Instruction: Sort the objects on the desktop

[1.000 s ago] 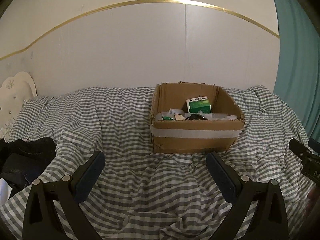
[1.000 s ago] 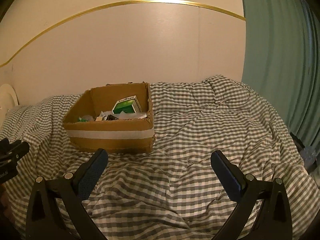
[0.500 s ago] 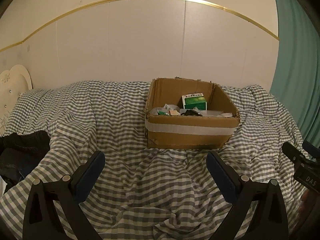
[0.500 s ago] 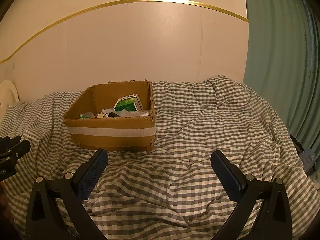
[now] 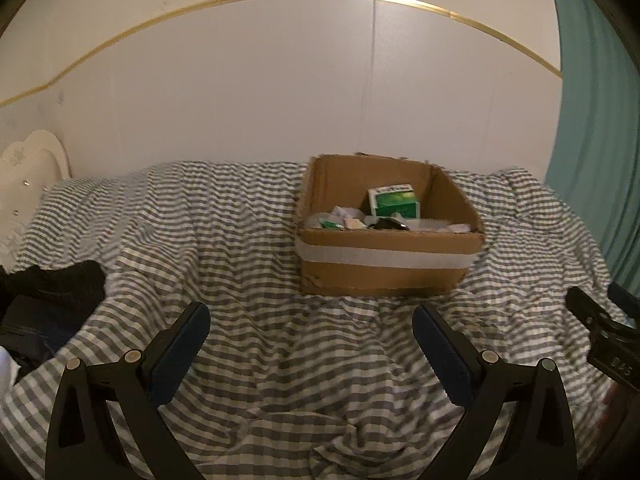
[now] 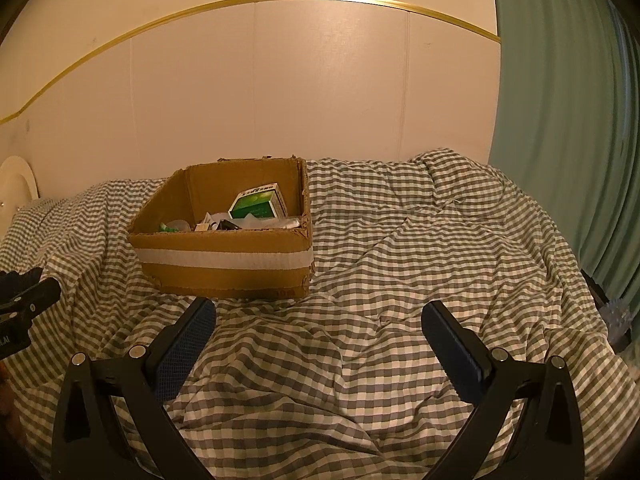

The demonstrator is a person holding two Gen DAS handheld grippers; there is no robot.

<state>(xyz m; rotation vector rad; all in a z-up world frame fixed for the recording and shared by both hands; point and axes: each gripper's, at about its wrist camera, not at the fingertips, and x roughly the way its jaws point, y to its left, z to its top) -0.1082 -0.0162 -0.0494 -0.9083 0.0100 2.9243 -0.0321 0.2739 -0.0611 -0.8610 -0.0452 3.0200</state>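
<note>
A brown cardboard box with a white tape band stands on a grey-and-white checked bed cover. Inside it are a green-and-white carton, a dark object and several small white and green items. The box also shows in the right wrist view, with the carton in it. My left gripper is open and empty, in front of the box and to its left. My right gripper is open and empty, in front of the box and to its right. Each gripper shows at the edge of the other's view.
Dark clothing lies on the bed at the left. A cream headboard stands at far left. A teal curtain hangs at the right. A pale panelled wall runs behind the bed.
Both views have shifted slightly; the box sits a little higher in the frames than a second ago. Both grippers stay open and empty.
</note>
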